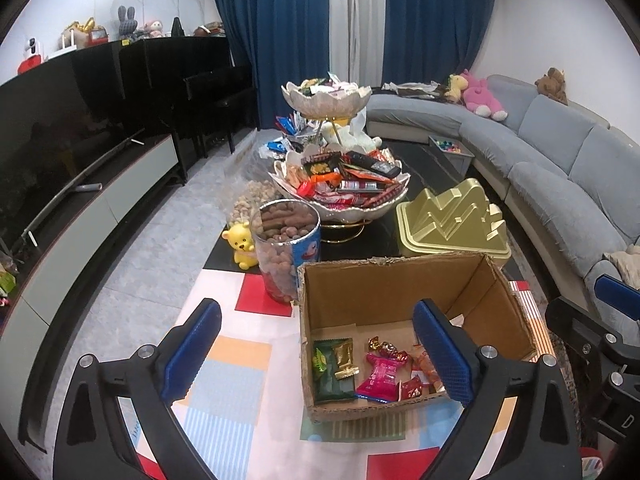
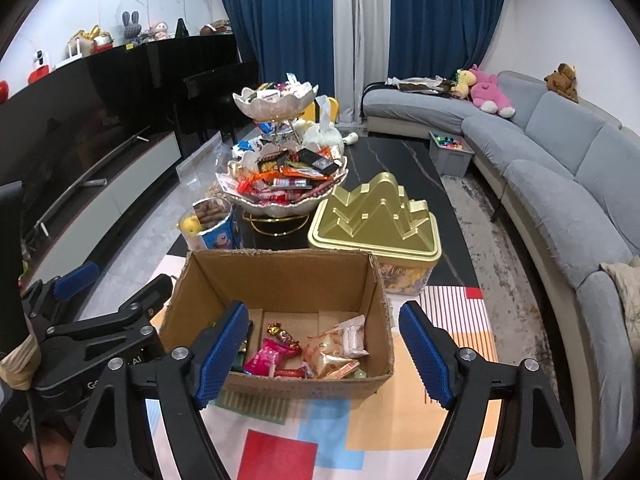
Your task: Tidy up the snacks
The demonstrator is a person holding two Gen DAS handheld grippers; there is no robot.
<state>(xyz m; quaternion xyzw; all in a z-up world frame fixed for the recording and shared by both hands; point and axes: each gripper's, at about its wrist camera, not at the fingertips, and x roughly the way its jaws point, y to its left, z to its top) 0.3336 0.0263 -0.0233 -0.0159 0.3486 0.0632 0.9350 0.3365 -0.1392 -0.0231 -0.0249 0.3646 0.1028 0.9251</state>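
Left gripper point(image 1: 318, 342): jaws wide apart, nothing between the blue pads; it hangs above the near-left corner of the cardboard box, its right finger overlapping the box interior in the left wrist view.
Right gripper point(image 2: 324, 350): jaws apart, nothing clamped; it hangs over the near wall of the same box, the left finger across the box's near-left corner, the right finger outside the box at 3 o'clock.
Cardboard box point(image 1: 400, 276): open-topped, standing on a tablecloth point(image 1: 236, 364) of coloured blocks.
Box contents: a green packet point(image 1: 328, 372) at the left wall, a gold sachet point(image 1: 345, 358) just beside it, a pink wrapper point(image 1: 380, 376) mid-floor, a twisted candy point(image 1: 383, 346) behind that, and orange and white packets point(image 2: 340, 346) toward the right wall.
Plastic jar point(image 1: 286, 248): at 11 o'clock from the box, just beside its far-left corner, filled with brown coated nuts.
Yellow bear figure point(image 1: 241, 246): left of the jar, touching or nearly so.
Tiered snack stand point(image 1: 340, 184): at 12 o'clock beyond the box; lower bowl heaped with wrapped snacks, upper bowl point(image 1: 326, 98) also filled.
Gold tin point(image 2: 376, 220): at 1 o'clock from the box, lid on, near the far-right corner.
Grey sofa point(image 2: 560, 168): along the right side of the room.
Grey tub point(image 2: 452, 156): on the floor in front of the sofa, holding coloured pieces.
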